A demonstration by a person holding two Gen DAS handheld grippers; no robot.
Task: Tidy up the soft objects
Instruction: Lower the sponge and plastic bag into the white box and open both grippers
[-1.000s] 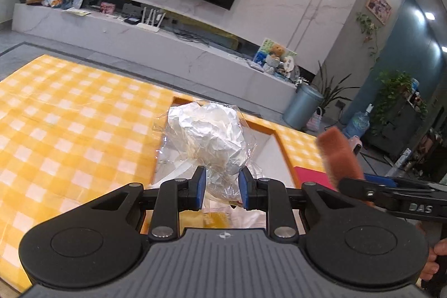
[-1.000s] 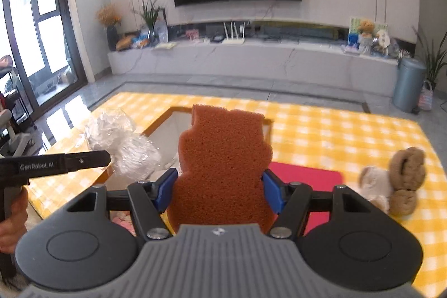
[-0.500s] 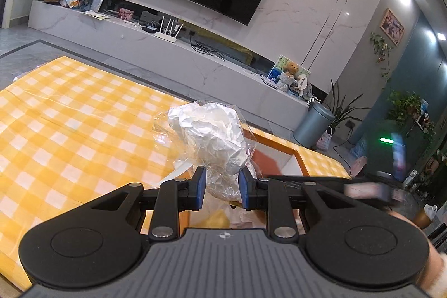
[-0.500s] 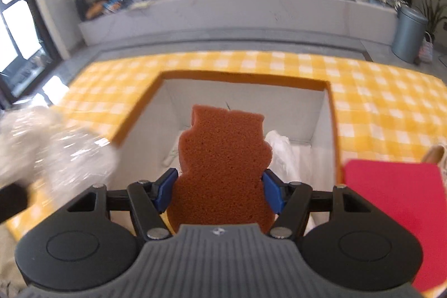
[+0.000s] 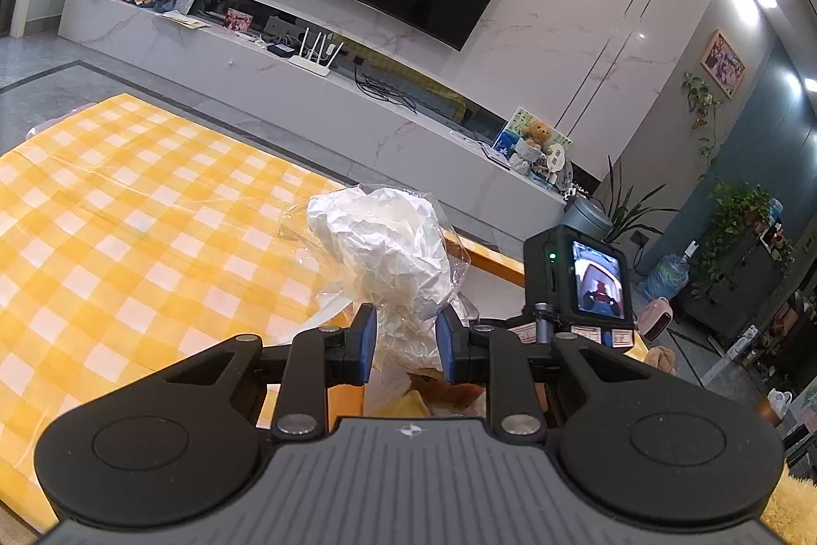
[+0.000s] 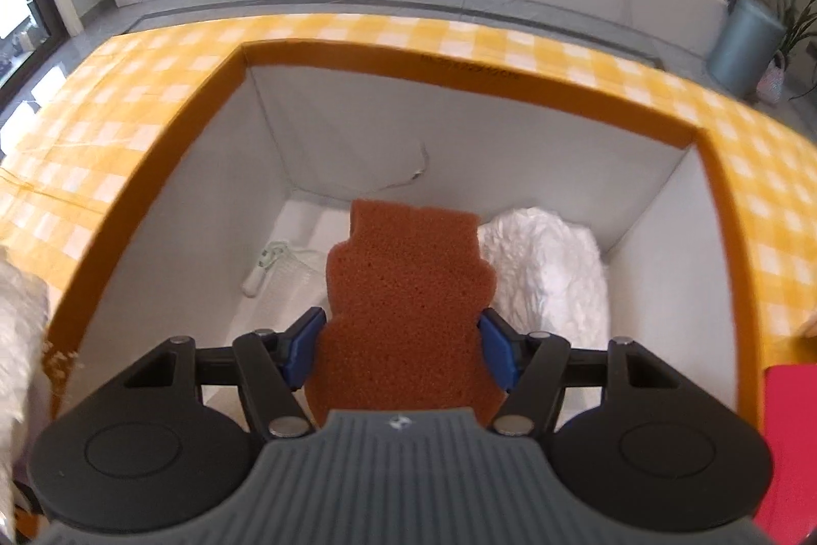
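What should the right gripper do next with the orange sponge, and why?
Probably lower a little and open. The right gripper is shut on the orange sponge, which hangs over the open box, above its white floor, with a white bundle already lying inside.

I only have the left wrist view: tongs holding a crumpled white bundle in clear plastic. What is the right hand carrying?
Observer: The right tongs are shut on an orange-brown bear-shaped sponge.
Operator: Where is it relative to the box?
Observer: It hangs over the open white-walled box with the orange rim, pointing down into it.
Operator: Anything already inside?
Observer: Yes: a crumpled white soft bundle lies on the box floor at the right, and a small white mesh item lies at the left.
Operator: Room for my bundle?
Observer: Probably; bare floor shows between those two, though the sponge hides part of it.
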